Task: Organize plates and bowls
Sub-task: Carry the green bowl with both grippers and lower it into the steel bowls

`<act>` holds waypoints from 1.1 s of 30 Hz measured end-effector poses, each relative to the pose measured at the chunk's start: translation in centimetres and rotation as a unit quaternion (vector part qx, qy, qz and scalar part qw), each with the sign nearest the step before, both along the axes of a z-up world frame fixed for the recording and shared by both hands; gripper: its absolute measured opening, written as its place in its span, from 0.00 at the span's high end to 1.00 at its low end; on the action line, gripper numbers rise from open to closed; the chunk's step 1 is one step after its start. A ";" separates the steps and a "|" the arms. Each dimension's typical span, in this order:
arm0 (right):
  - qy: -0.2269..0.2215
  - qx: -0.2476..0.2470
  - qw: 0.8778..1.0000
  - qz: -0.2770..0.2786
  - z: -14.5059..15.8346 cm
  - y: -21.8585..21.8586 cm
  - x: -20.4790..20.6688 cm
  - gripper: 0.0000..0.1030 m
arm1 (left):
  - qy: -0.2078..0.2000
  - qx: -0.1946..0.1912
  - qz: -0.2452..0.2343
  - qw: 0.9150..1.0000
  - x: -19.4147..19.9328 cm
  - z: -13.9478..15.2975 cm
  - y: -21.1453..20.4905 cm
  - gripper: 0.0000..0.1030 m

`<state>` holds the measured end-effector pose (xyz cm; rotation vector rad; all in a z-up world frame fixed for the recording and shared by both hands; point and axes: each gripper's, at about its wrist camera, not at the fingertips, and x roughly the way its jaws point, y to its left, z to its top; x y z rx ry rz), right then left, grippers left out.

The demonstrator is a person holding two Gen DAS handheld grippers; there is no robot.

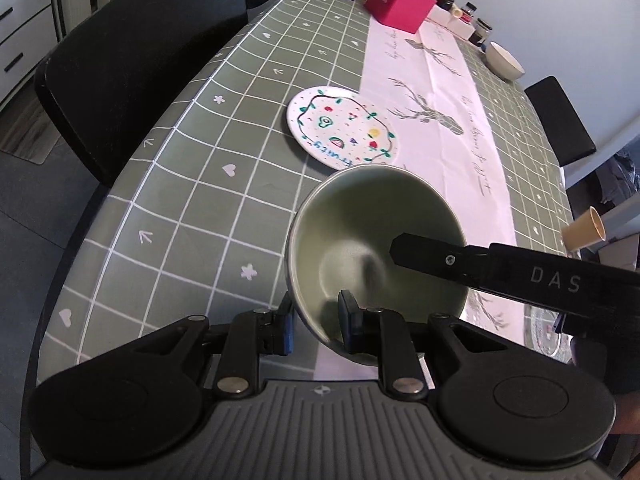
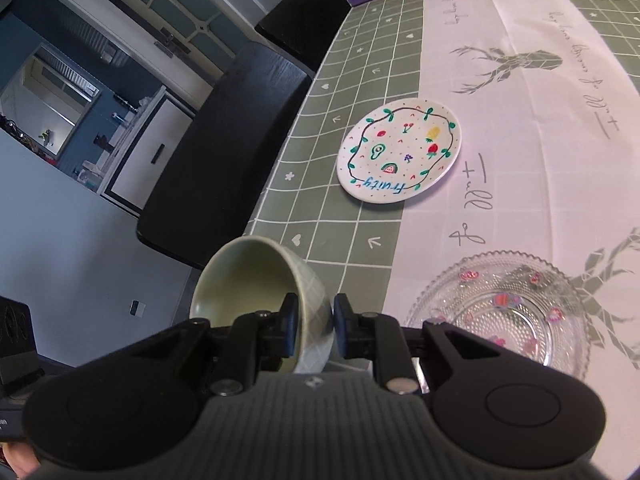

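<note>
While clamped on green bowl (image 1: pixel 376 240) rim by left tool (image 1: pixel 316 320) and right tool (image 2: pixel 314 320), bowl tilted above desk (image 1: pixel 180 200), fruit plate (image 1: pixel 342 126) beyond

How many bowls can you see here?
2, maybe more hidden: a green bowl gripped on opposite rims by both grippers, and a white bowl at the table's far end.

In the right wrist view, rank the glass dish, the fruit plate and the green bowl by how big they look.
1. Glass dish
2. Green bowl, though nearness inflates it
3. Fruit plate, about the bowl's size
</note>
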<state>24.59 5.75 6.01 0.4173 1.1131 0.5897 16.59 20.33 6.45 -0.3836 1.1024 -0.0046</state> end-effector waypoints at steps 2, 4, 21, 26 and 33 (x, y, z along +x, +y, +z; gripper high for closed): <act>0.001 0.005 1.000 -0.001 0.7 -0.7 -1.1 0.82 | 0.000 -0.001 0.004 1.000 -0.9 0.6 -0.6 0.77; -0.003 0.010 1.000 -0.001 1.3 -1.5 -2.2 0.82 | -0.004 -0.004 0.003 1.000 -1.9 1.1 -1.2 0.77; 0.028 0.017 0.999 -0.010 0.7 -8.1 -11.4 0.81 | -0.001 0.052 -0.099 0.994 -8.9 1.4 -8.0 0.75; 0.041 0.022 0.999 -0.014 -0.5 -8.9 -12.8 0.79 | 0.021 0.051 -0.114 0.992 -9.5 0.0 -8.6 0.75; 0.027 -0.002 1.000 0.001 -1.4 -8.1 -13.7 0.79 | 0.033 0.063 -0.120 0.990 -10.1 -0.6 -9.1 0.73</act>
